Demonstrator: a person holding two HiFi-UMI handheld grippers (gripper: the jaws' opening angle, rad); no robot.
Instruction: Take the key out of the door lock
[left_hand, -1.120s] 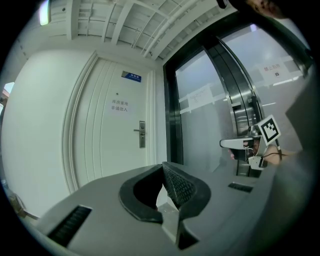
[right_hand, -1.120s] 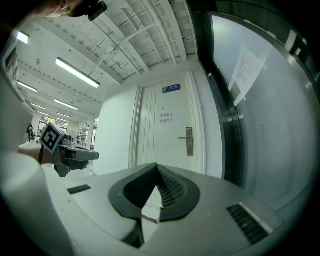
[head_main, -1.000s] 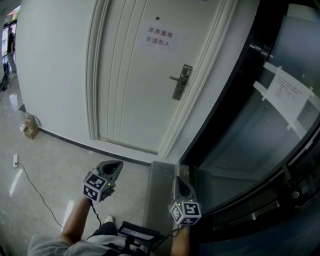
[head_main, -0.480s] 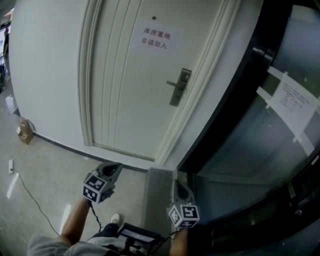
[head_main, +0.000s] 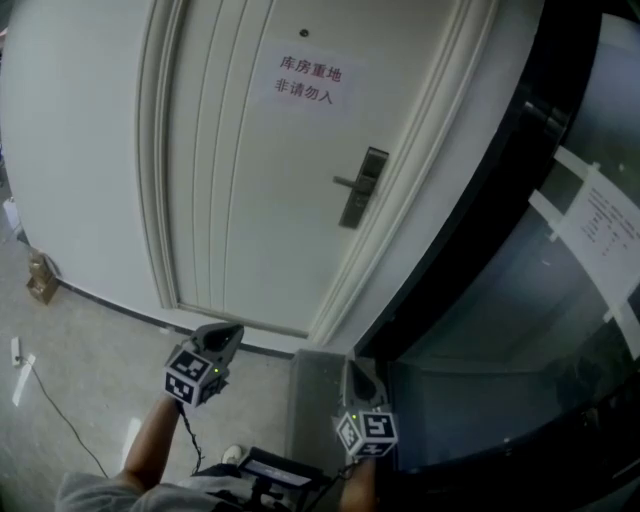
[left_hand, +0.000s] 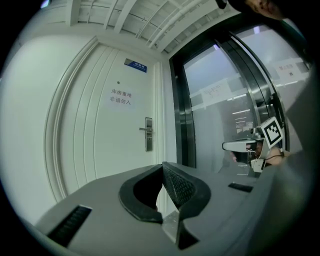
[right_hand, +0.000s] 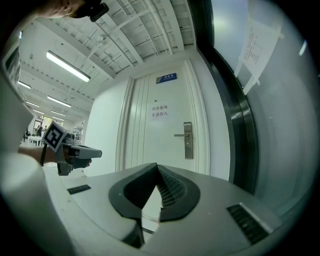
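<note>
White paint covers the panelled door (head_main: 250, 200), which fills the upper middle of the head view. A paper sign (head_main: 310, 82) with red characters is stuck high on it. Below and to the right of the sign, near the door's right edge, sits the door lock (head_main: 362, 187), a tall metal plate with a lever handle pointing left. The key is too small to make out on that plate in any view.

Both tongs are held level, well short of the door and pointing towards it. The left tongs (head_main: 230, 332) are together at the tips with nothing between them. The right tongs (head_main: 357, 366) are likewise pressed together and empty. They hang side by side, apart from each other, and each shows at the edge of the other's gripper view.

Right of the door runs a black-framed glass wall (head_main: 520, 300) with a printed sheet (head_main: 605, 225) taped to it. On the grey floor (head_main: 90, 350) at the left stand a small cardboard box (head_main: 40, 278) and a thin cable (head_main: 60, 400).
</note>
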